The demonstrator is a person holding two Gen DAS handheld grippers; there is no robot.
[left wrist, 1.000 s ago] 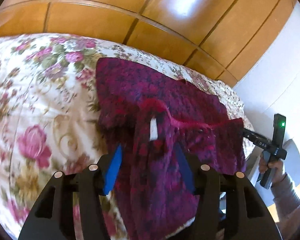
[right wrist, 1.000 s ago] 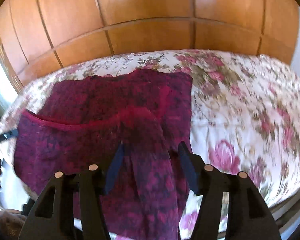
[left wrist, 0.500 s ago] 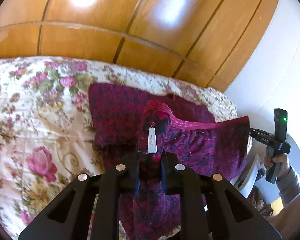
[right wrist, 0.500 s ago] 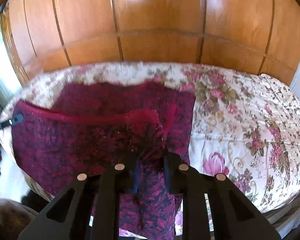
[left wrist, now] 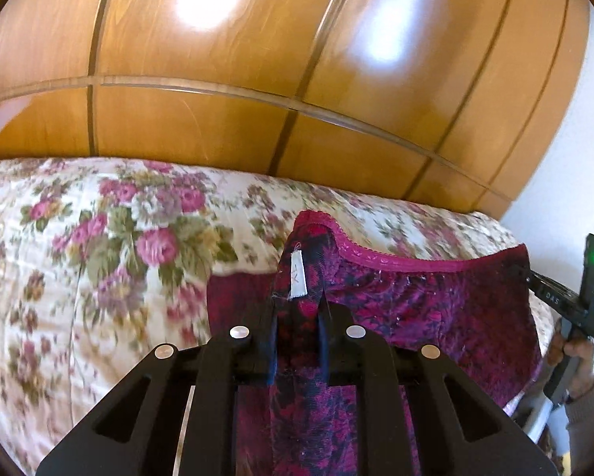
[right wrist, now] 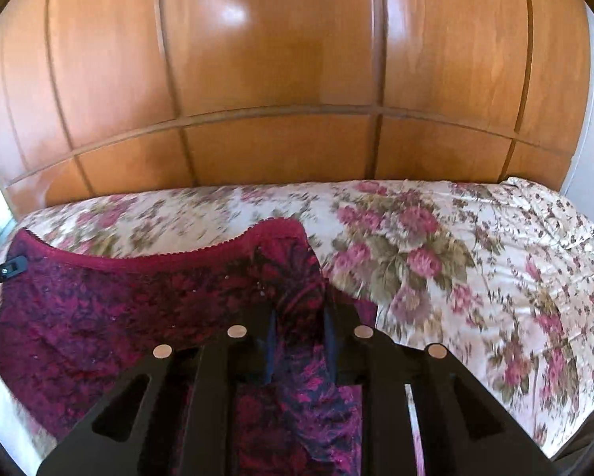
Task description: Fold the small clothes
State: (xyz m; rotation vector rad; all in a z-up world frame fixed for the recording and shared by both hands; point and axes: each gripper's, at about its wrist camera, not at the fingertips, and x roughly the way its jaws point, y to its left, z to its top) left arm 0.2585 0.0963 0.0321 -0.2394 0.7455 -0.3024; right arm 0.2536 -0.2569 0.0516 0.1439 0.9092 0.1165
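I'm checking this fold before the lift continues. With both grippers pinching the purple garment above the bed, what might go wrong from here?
1. The left gripper and right gripper each hold only a narrow bunch of the garment near its waistband; a pull apart might slip it free.
2. The lower part hangs in a loose bunch, so laying it on the floral bedspread may leave creases.

Right hand-held gripper (right wrist: pixel 297 341) clamped on magenta garment (right wrist: pixel 98 309), floral bedspread (right wrist: pixel 475 261), wooden panelling (right wrist: pixel 277 59) behind
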